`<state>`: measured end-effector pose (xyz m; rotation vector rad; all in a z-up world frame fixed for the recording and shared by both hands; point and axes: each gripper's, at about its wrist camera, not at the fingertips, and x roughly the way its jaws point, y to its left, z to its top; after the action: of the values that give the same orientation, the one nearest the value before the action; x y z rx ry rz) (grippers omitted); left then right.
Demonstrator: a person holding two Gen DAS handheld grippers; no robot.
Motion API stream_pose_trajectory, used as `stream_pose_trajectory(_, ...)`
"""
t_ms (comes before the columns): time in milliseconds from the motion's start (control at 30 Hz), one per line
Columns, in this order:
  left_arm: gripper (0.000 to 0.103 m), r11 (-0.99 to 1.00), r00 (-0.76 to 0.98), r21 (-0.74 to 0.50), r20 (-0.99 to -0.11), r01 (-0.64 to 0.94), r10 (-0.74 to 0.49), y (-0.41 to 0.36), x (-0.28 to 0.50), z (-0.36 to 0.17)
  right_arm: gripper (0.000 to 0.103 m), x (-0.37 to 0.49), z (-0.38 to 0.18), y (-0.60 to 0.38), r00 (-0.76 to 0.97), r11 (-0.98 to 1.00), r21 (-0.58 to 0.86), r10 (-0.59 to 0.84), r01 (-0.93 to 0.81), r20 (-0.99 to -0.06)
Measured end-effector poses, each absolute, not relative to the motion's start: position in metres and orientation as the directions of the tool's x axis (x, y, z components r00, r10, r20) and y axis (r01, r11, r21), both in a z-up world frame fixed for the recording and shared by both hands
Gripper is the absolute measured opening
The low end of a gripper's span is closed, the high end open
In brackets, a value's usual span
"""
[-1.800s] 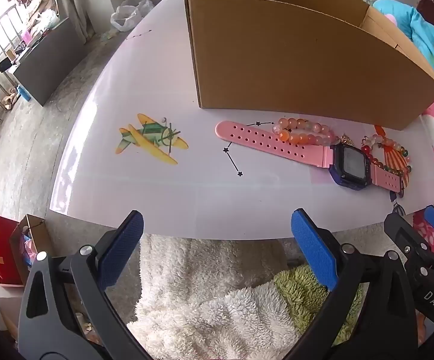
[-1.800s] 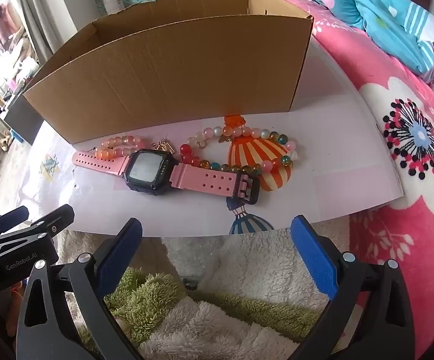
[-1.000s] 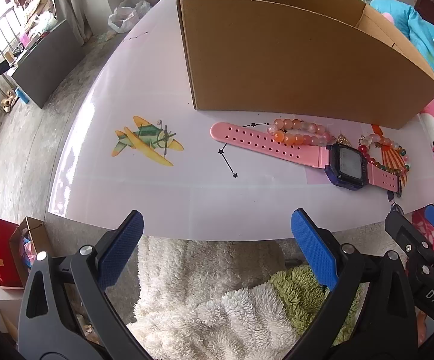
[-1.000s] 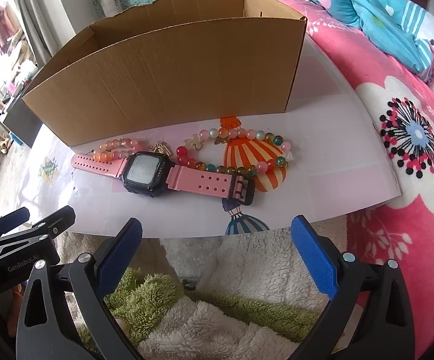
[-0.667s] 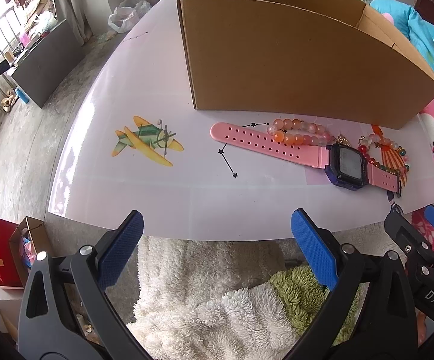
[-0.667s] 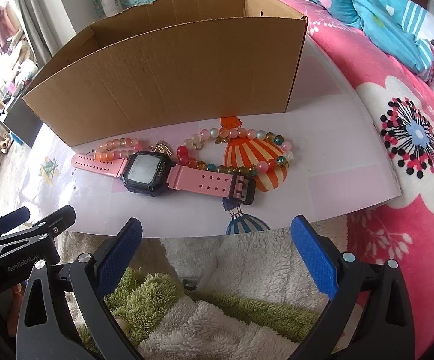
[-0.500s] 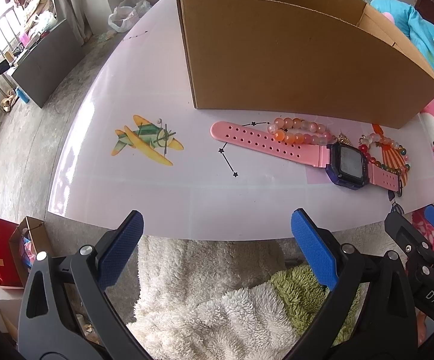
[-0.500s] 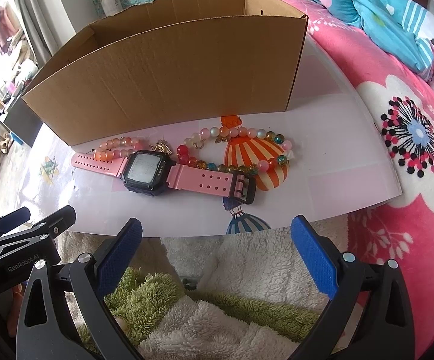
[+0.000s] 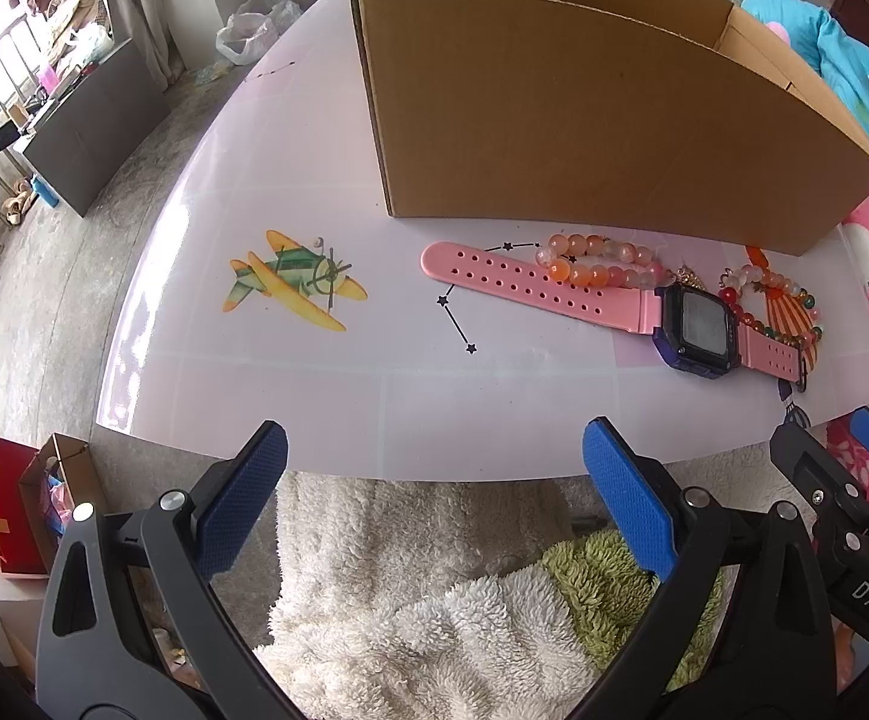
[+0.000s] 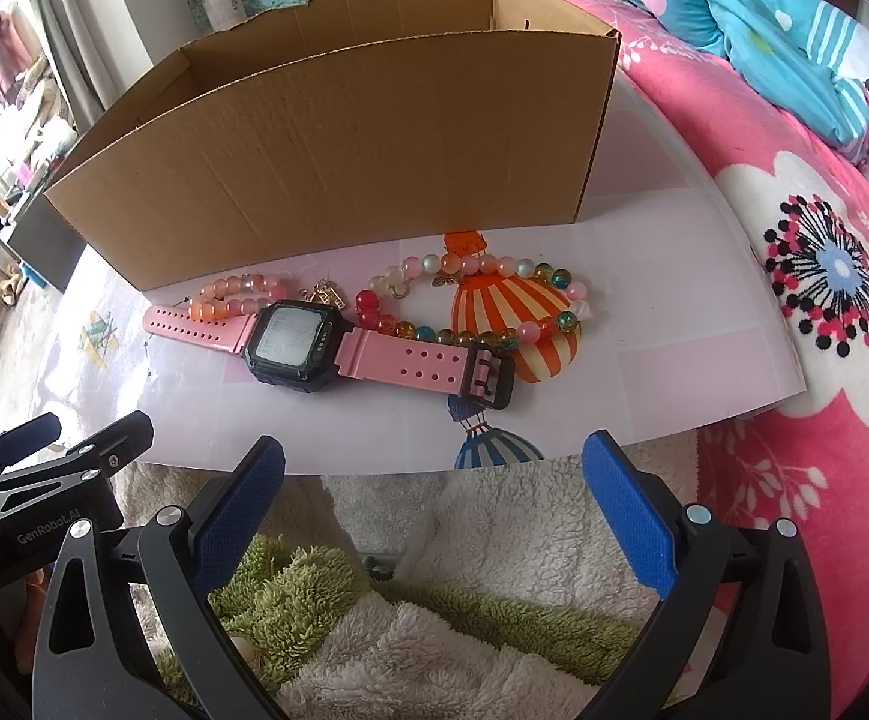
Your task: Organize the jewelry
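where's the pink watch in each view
Left wrist: the pink watch lies at right of centre, its strap running left.
Right wrist: the watch lies just left of centre, buckle end to the right.
Shared landmark: the cardboard box directly behind it.

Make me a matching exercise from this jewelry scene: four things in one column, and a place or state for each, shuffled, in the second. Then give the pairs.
Things
1. pink watch
2. peach bead bracelet
3. multicoloured bead bracelet
4. cardboard box

Places or states
A. lies on the striped balloon print
B. stands open-topped behind the jewelry
C. laid out flat, strap unbuckled
D. tucked against the holed strap end, near the box wall

Pairs: 1-C, 2-D, 3-A, 4-B
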<state>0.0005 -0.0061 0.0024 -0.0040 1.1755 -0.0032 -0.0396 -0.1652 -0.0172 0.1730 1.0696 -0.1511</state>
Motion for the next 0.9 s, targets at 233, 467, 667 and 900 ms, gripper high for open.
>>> stream_pose_trajectory(233, 0.095, 1.000, 0.383, -0.004, -0.924, 0.002, -0.004, -0.0062, 0.0009, 0.0019, 0.097, -0.0400, -0.0170, -0.1655, 0.474, 0.976, 0.067, -0.040, 0.207, -0.880)
stream_pose_trajectory(467, 0.095, 1.000, 0.381, -0.003, -0.925, 0.007, -0.006, -0.0050, 0.0005, -0.0006, 0.097, -0.0399, -0.0170, -0.1656, 0.475, 0.976, 0.067, -0.041, 0.208, -0.879)
stream_pose_trajectory(667, 0.095, 1.000, 0.384, -0.009, -0.923, 0.016, -0.014, -0.0026, -0.0008, -0.0023, 0.097, -0.0410, -0.0141, -0.1658, 0.483, 0.975, 0.062, -0.051, 0.215, -0.874)
stream_pose_trajectory(900, 0.095, 0.999, 0.382, 0.002, -0.924, 0.035, -0.012, -0.0065, 0.0009, -0.0031, 0.097, -0.0410, -0.0164, -0.1693, 0.481, 0.970, 0.071, -0.050, 0.231, -0.875)
